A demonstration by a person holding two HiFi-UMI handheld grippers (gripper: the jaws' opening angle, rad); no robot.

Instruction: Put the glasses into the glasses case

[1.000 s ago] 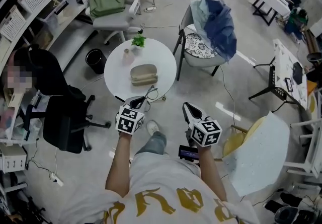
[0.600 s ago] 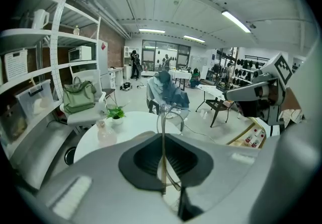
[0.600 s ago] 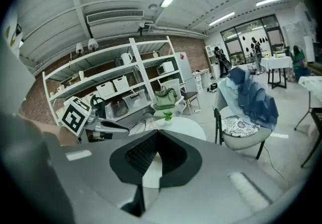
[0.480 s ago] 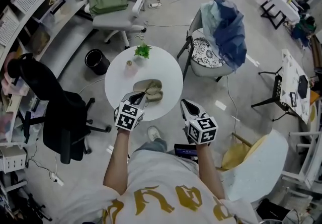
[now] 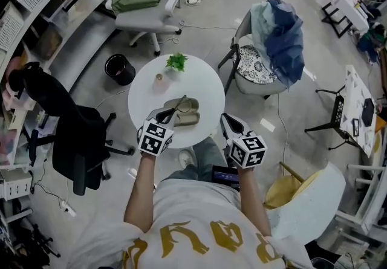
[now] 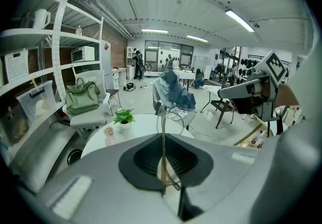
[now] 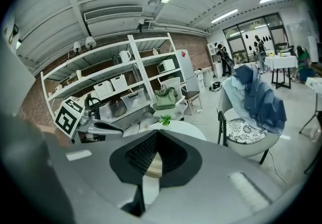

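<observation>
- Left tongs [image 5: 172, 115]: closed on the glasses [image 6: 162, 142], pinching one thin temple. The lens loop stands up ahead of the tips.
- Right tongs [image 5: 225, 119]: tips together, nothing between them, held over the near edge of the counter [image 5: 202, 80], beside the case and apart from it.
- Glasses: off the counter, just above the near end of the glasses case [image 5: 188, 114], not yet inside. We cannot tell whether the case lid is open.
- Risk 1: a one-temple grip leaves the frame free to pivot. We judge it could swing or slip as it is lowered.
- Risk 2: a lens could catch on the case rim and push the unbraced case across the smooth counter.
- Risk 3: glasses that aren't fully folded could stop the case from closing.
</observation>
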